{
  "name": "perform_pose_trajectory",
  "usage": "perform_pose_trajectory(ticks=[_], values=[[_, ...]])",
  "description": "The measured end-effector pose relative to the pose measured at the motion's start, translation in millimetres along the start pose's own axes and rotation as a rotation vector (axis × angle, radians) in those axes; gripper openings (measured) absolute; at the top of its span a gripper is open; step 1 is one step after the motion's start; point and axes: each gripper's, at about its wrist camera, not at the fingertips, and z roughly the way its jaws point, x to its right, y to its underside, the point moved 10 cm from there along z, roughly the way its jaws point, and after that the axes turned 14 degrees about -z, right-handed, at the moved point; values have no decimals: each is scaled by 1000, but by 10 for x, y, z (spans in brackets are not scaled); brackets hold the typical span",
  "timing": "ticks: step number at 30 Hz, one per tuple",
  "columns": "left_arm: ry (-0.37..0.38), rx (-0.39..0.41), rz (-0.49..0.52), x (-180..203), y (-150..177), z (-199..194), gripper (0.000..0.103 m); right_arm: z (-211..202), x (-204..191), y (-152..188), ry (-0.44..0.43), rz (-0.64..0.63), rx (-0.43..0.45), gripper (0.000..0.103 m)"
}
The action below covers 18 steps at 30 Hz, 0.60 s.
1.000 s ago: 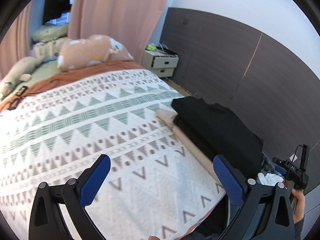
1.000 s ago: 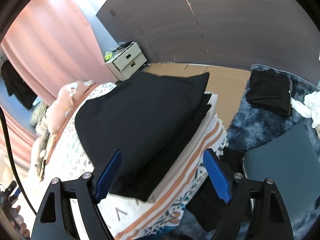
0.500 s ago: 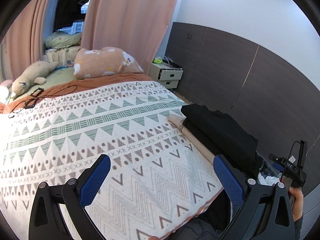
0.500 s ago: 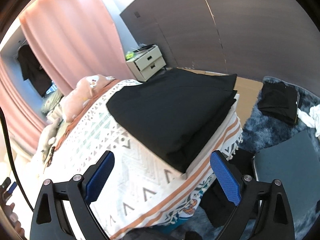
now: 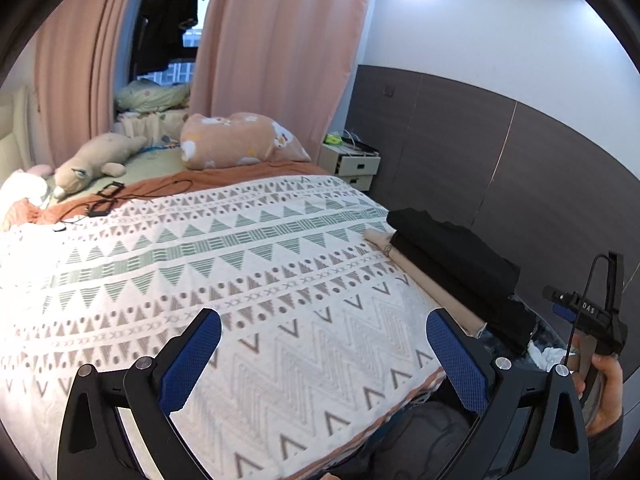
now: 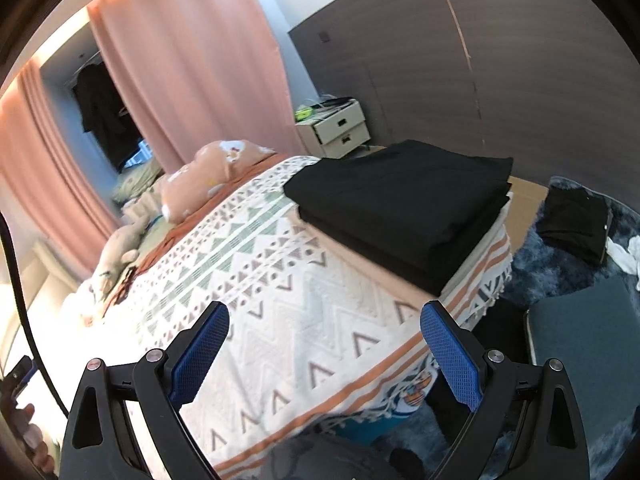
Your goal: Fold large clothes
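Both grippers, left (image 5: 322, 354) and right (image 6: 324, 348), gape wide, empty, above bedspread (image 6: 280, 304); folded black stack (image 6: 404, 204) upper right, nightstand (image 6: 334, 128) behind.

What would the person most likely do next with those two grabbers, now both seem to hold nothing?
Probably swing the right gripper toward the floor to fetch another garment. The folded black stack already sits neatly at the bed's corner, both grippers are open and empty (left gripper), and a black garment with a crumpled white garment lies on the blue rug.
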Motion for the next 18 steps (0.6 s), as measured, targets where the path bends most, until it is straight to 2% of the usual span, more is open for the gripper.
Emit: perform_pose_trajectory(ticks=[8,18], values=[[-38,101,-13,-195,245,-659,103,-357,-509,241,-90,-109,9,97],[-62,184,-2,-182,717,-1295,103,-820,-680,617,-111,-211,39,97]])
